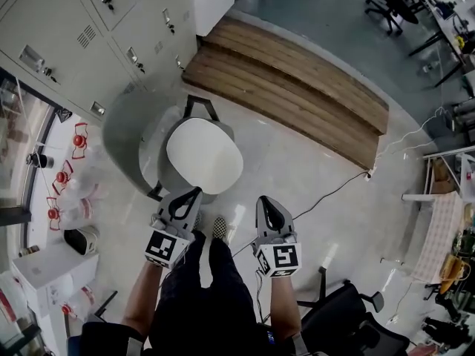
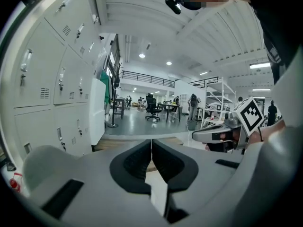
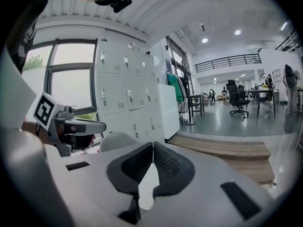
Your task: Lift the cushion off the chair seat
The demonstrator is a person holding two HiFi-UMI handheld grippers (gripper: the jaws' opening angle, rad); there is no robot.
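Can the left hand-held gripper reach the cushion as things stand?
Probably yes: the left hand-held gripper hangs by the near edge of the cushion with nothing between them. Its jaws are shut, though, so they must open first.

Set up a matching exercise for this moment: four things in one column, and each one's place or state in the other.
Things:
1. cushion
2. left gripper
3. right gripper
4. wooden step

Places or states:
A. jaws shut, over the floor to the right of the chair
B. lying on the chair seat
C. beyond the chair, next to the lockers
D. jaws shut, by the chair's near edge

Pairs: 1-B, 2-D, 3-A, 4-C
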